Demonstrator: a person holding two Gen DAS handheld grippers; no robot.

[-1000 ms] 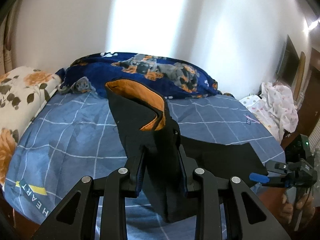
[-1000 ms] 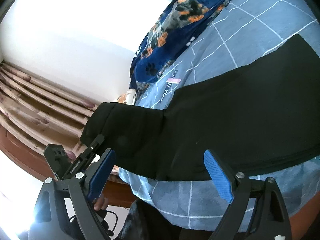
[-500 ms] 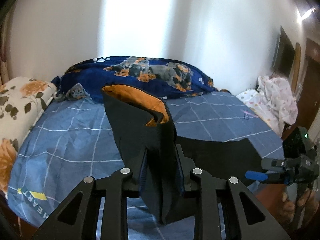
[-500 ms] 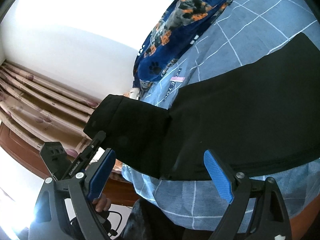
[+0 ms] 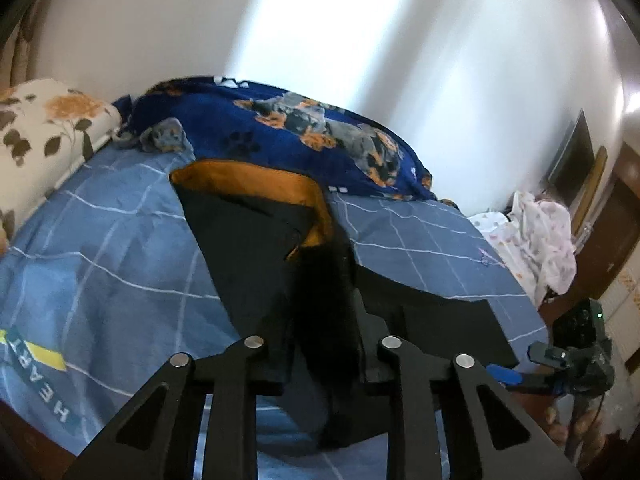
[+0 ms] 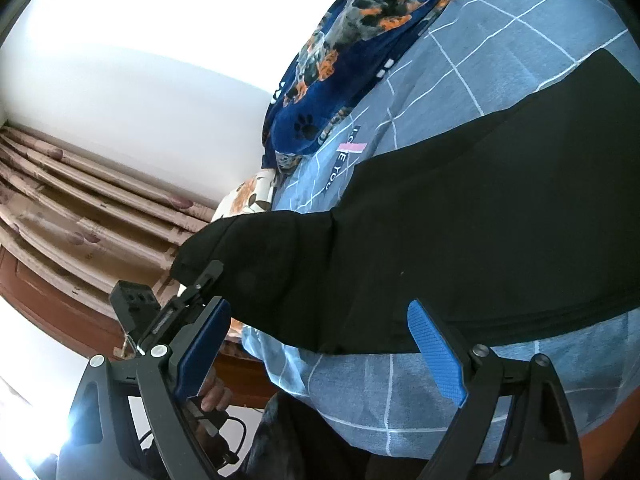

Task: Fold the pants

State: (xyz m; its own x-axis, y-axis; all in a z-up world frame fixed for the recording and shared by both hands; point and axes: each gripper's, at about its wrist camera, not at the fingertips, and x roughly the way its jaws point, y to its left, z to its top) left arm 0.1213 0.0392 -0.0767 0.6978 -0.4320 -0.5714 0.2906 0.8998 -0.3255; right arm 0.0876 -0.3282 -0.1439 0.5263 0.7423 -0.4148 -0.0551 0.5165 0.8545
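Black pants [image 6: 480, 220] with an orange lining [image 5: 256, 178] lie along the front edge of a blue checked bed [image 5: 100, 248]. My left gripper [image 5: 320, 340] is shut on one end of the pants [image 5: 260, 260] and holds it lifted, with cloth hanging down between the fingers. In the right wrist view the left gripper [image 6: 200, 280] shows at the raised end on the left. My right gripper [image 6: 320, 356] is open and empty, its blue pads [image 6: 436, 356] hovering just off the pants' near edge. It also shows in the left wrist view [image 5: 520, 364], beside the flat far end.
A dark blue dog-print blanket [image 5: 300, 132] lies along the wall side of the bed. A floral pillow [image 5: 44, 128] sits at the left. White patterned clothes [image 5: 536, 236] are piled beyond the bed's right end. Curtains [image 6: 80, 200] hang behind the left gripper.
The left gripper has tilted and the lifted pants end has shifted slightly; its view now rolls to one side. The right gripper has stayed open near the pants' front edge.
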